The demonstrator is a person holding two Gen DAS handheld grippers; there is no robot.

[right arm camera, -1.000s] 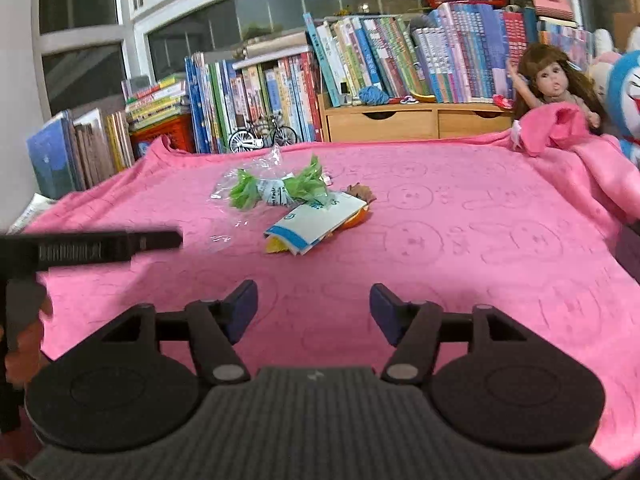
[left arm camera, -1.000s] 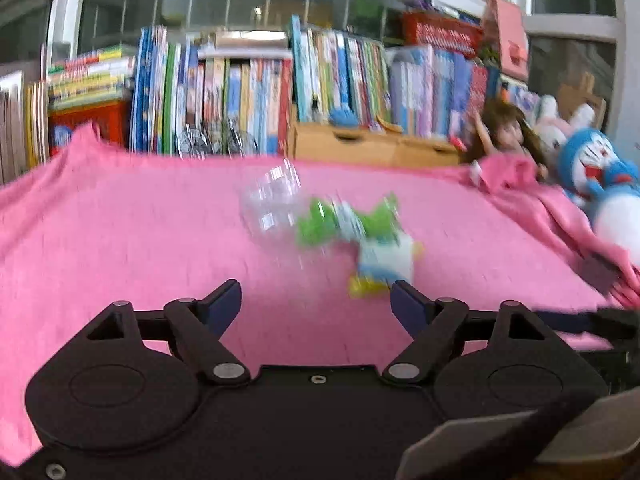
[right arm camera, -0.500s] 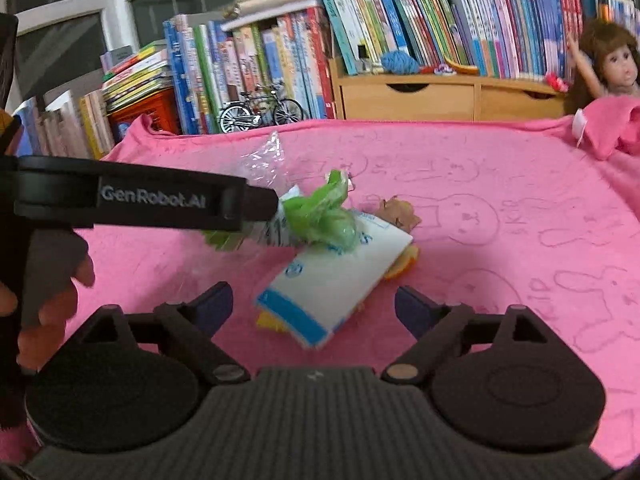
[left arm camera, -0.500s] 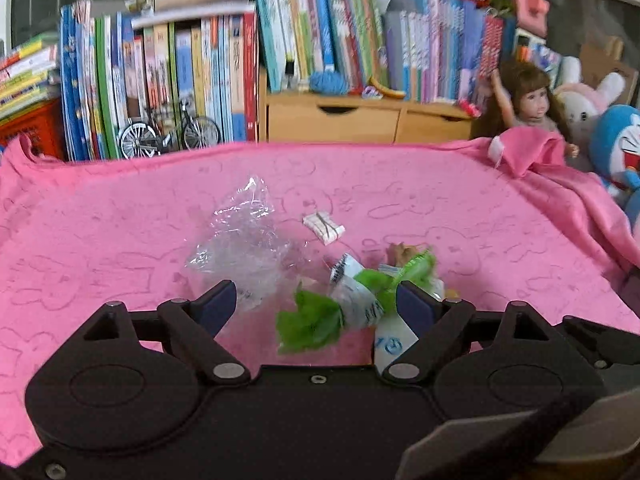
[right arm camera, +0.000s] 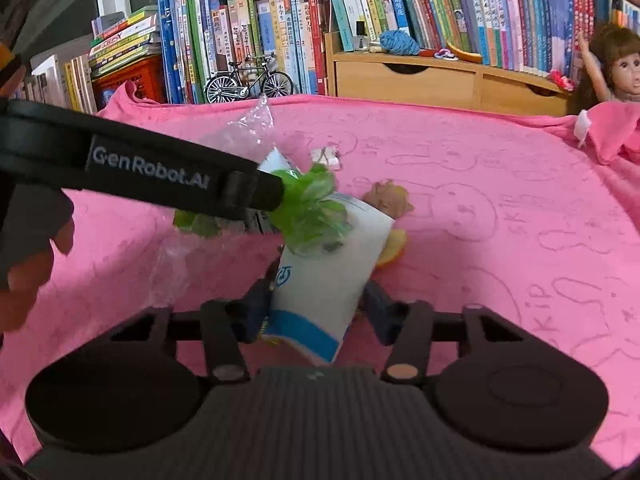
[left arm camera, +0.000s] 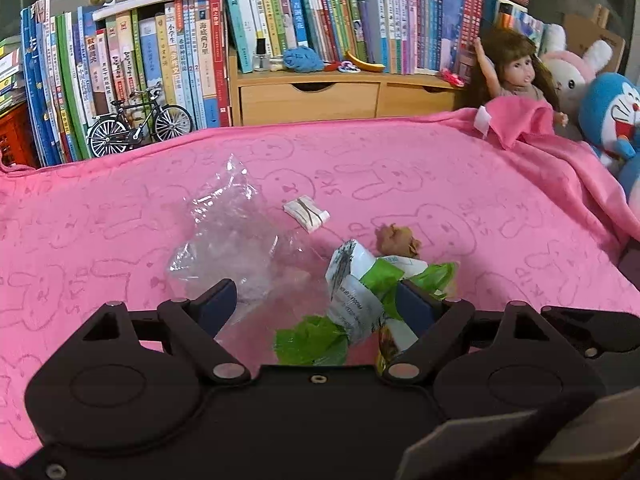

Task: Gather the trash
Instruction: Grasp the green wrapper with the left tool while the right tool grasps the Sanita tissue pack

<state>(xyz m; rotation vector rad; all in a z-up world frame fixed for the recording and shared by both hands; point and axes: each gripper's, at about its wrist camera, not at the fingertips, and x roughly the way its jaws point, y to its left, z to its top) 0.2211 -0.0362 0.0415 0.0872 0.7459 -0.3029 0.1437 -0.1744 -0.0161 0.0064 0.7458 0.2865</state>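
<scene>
While my left gripper hides the green wrapper's lower end, its jaws stand wide around it. My right gripper is closing on the white packet between its fingers.

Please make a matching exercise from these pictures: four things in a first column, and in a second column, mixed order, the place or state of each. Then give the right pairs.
Things:
1. white packet with blue stripe
2. clear plastic bag
3. model bicycle
4. blue yarn ball

Places or states:
A. on top of the wooden drawer unit
B. between the closing jaws of the right gripper
C. crumpled on the pink blanket, partly between the open jaws of the left gripper
D. standing in front of the books, behind the blanket

Pairs: 1-B, 2-C, 3-D, 4-A
</scene>
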